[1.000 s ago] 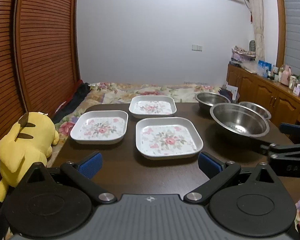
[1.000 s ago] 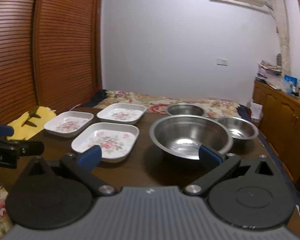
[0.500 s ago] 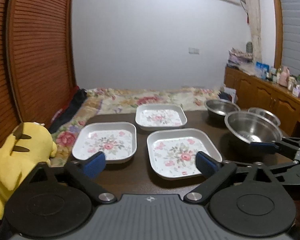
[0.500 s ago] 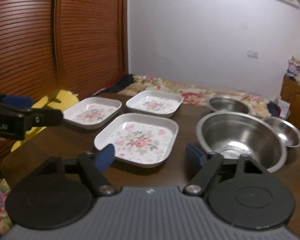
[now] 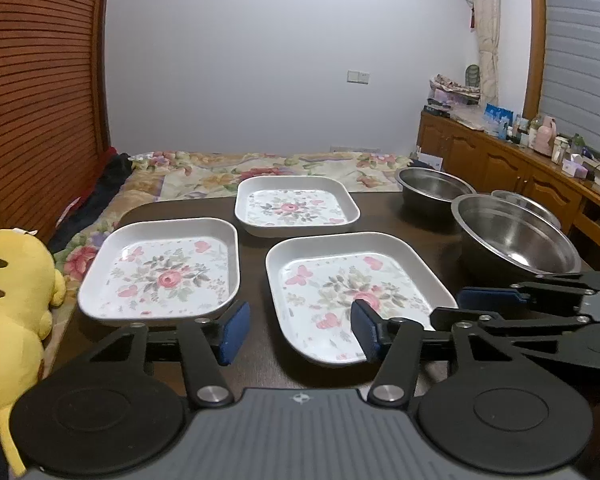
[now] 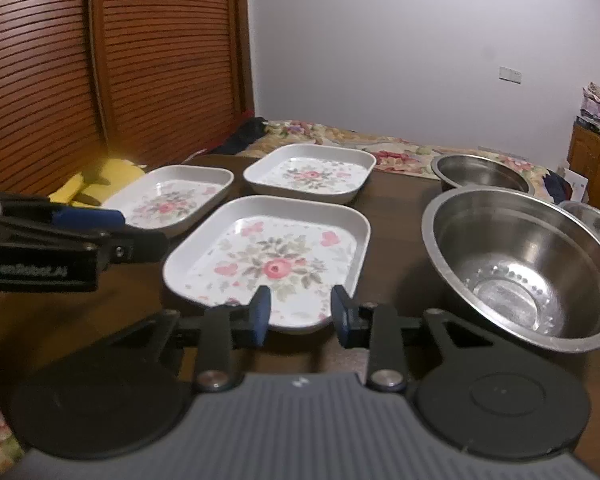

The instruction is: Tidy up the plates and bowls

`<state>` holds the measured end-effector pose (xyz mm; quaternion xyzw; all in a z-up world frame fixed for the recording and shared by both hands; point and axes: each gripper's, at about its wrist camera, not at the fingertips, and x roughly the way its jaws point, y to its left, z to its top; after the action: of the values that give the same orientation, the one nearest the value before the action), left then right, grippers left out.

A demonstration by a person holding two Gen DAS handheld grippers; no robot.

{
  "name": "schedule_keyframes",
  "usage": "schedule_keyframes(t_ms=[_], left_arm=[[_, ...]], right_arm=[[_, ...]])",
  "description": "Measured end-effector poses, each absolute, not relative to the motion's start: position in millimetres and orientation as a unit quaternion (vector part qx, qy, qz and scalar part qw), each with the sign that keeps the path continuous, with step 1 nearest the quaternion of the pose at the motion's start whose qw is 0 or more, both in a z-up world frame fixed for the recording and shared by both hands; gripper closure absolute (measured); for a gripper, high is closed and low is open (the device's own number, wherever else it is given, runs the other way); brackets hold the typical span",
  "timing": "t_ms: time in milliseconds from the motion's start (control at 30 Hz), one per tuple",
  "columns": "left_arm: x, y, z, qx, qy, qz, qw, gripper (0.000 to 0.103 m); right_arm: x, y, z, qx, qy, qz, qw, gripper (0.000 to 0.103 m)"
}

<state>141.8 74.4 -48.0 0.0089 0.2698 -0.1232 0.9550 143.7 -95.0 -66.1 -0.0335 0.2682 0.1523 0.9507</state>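
Observation:
Three white square plates with a rose print lie on the dark table: a near one (image 5: 352, 284) (image 6: 268, 256), a left one (image 5: 162, 268) (image 6: 172, 200) and a far one (image 5: 296, 204) (image 6: 312, 172). Three steel bowls stand to the right: a large near one (image 5: 516, 236) (image 6: 524, 264), a far one (image 5: 432, 188) (image 6: 480, 172) and a small one (image 5: 528, 200) (image 6: 596, 216) behind. My left gripper (image 5: 296, 332) is open, between the near and left plates. My right gripper (image 6: 300, 312) is partly open, its fingers just over the near plate's front edge.
A yellow plush toy (image 5: 12, 300) sits off the table's left edge. A floral bed cover (image 5: 260, 168) lies beyond the table. Wooden slatted doors (image 6: 100, 60) stand on the left and a cluttered sideboard (image 5: 520, 148) on the right.
Both grippers moved forward and lower toward the near plate. The right gripper swung left from the large bowl to the plate's front edge. Both grippers' jaws narrowed.

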Motion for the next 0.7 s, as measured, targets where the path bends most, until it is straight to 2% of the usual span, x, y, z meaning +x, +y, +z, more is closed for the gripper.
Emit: schedule_keyframes(t_ms=[333,433,600,700], left_arm=[[168.1,78.7,-59.7,-0.013,0.282,-0.141,0.949,0.066],[172.7,78.0,-60.8,-0.012,0.283,-0.14,0.949,0.068],[179.6,77.3,-64.0,-0.011,0.291,-0.142,0.946,0.076],[181.2,76.0,-67.2,-0.01,0.29,-0.139,0.947,0.077]], right_arm=[[154.2,-101.1,-73.2,-0.033,0.271,0.12,0.954,0.071],[159.7,-103.0,-75.2,-0.024,0.28,0.115,0.953,0.071],[164.5,-101.8,-77.8,-0.023,0.283,0.11,0.952,0.071],[168.3,-102.7,-79.2,-0.013,0.288,0.11,0.951,0.076]])
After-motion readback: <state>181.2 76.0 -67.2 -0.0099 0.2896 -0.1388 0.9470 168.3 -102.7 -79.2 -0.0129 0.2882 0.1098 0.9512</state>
